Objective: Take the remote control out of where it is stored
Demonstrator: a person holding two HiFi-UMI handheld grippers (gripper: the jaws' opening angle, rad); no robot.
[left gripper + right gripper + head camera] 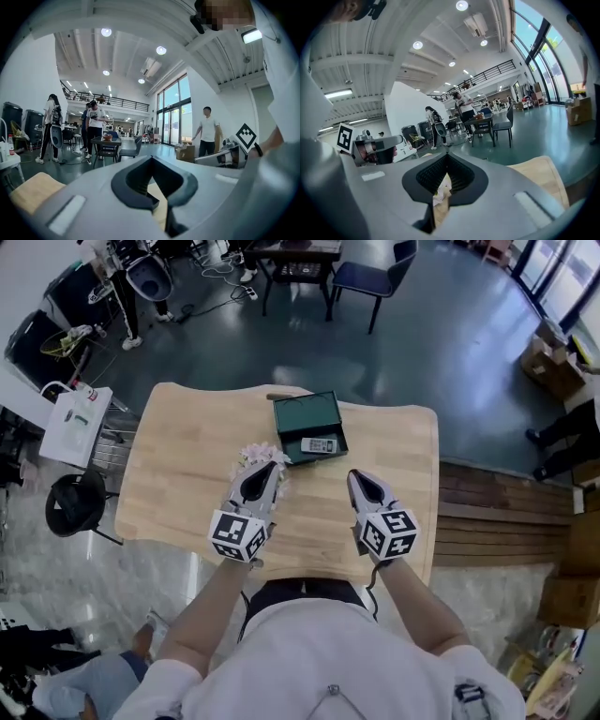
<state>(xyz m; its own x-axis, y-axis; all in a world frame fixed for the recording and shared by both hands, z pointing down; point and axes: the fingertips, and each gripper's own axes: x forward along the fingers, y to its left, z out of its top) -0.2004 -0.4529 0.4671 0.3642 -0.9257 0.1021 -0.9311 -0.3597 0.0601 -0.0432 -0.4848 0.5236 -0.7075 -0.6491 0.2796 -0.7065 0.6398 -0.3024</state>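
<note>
A light remote control [319,444] lies in the near part of an open dark green box [307,412] at the far middle of the wooden table [178,465]. My left gripper [270,468] hovers over the table just left of and nearer than the box, with its jaws shut and empty. My right gripper [357,477] is just right of and nearer than the box, also shut on nothing. In the left gripper view the left gripper [151,161] points up at the room, with its tips together. The right gripper [446,157] looks the same in its own view.
A small bunch of pale flowers [255,456] lies by the left gripper's tip. A white bag [75,424] and a black stool [75,503] stand left of the table. Wooden decking [497,521] and cardboard boxes [553,367] are on the right. People stand beyond the table [94,125].
</note>
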